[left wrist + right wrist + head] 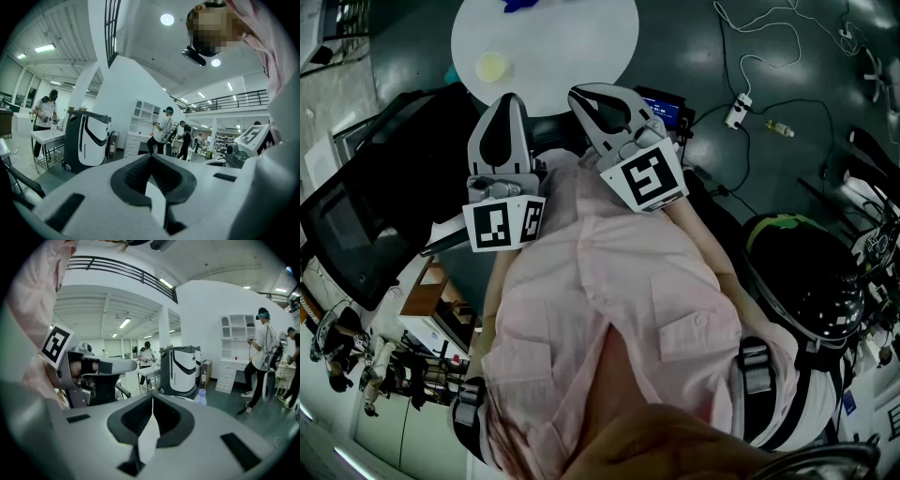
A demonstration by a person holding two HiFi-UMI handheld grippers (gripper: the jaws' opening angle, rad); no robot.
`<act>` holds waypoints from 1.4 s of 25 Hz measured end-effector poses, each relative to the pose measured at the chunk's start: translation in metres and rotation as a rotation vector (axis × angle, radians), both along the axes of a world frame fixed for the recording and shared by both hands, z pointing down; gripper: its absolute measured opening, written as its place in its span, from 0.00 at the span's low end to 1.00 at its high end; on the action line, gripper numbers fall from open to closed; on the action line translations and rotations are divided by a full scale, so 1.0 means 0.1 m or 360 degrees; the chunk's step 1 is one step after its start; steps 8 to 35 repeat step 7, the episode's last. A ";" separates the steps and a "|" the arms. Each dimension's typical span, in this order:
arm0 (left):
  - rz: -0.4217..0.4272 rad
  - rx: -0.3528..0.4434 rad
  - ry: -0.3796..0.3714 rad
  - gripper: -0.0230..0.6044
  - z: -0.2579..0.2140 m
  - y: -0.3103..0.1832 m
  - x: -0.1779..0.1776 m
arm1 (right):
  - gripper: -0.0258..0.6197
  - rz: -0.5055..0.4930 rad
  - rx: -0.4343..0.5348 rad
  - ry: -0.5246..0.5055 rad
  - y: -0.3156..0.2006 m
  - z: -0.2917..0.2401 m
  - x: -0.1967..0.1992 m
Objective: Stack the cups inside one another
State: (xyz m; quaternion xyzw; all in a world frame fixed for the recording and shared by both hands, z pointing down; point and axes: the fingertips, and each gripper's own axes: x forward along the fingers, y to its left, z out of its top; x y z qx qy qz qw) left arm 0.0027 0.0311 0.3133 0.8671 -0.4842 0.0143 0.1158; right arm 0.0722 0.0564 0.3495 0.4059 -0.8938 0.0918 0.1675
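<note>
Close against the pink shirt (609, 281) in the head view: left gripper (510, 101) and right gripper (581, 94), side by side, pointing away; in each gripper view, jaws pressed together on nothing, facing a hall with a standing person (164, 131) and a white-and-black machine (180, 369); only from the head, beyond both tips, yellow cup (491, 66) on the round white table (581, 37), well apart from either gripper.
</note>
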 end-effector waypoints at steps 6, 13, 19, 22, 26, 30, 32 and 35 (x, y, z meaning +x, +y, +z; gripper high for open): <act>-0.0002 -0.0003 -0.0001 0.06 0.03 -0.01 0.01 | 0.09 0.0004 0.0007 -0.0020 -0.01 0.04 0.01; -0.0002 -0.0002 -0.0001 0.06 0.03 0.00 0.01 | 0.09 0.0004 0.0008 -0.0022 0.00 0.04 0.00; -0.0002 -0.0002 -0.0001 0.06 0.03 0.00 0.01 | 0.09 0.0004 0.0008 -0.0022 0.00 0.04 0.00; -0.0002 -0.0002 -0.0001 0.06 0.03 0.00 0.01 | 0.09 0.0004 0.0008 -0.0022 0.00 0.04 0.00; -0.0002 -0.0002 -0.0001 0.06 0.03 0.00 0.01 | 0.09 0.0004 0.0008 -0.0022 0.00 0.04 0.00; -0.0002 -0.0002 -0.0001 0.06 0.03 0.00 0.01 | 0.09 0.0004 0.0008 -0.0022 0.00 0.04 0.00; -0.0002 -0.0002 -0.0001 0.06 0.03 0.00 0.01 | 0.09 0.0004 0.0008 -0.0022 0.00 0.04 0.00; -0.0002 -0.0002 -0.0001 0.06 0.03 0.00 0.01 | 0.09 0.0004 0.0008 -0.0022 0.00 0.04 0.00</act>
